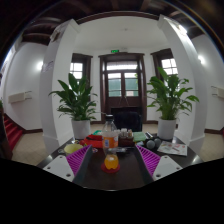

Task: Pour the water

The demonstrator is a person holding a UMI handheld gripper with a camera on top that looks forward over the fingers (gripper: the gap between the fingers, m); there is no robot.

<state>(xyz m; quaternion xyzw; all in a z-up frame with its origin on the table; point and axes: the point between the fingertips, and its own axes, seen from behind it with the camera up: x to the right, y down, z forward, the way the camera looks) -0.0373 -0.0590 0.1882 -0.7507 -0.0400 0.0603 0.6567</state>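
Looking along our gripper [110, 163], we see its fingers spread apart, an orange-filled bottle [111, 158] standing between them on the dark table [127, 177], unclamped.

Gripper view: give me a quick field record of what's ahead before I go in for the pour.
gripper: open, holding nothing
fingers: magenta pads either side of the table's near part
table: dark top, just ahead
cup: small, orange contents, between the fingertips, untouched
bottle: clear, upright, beyond the cup
other items: several small things around the bottle, unclear
background: two potted plants flanking a double door
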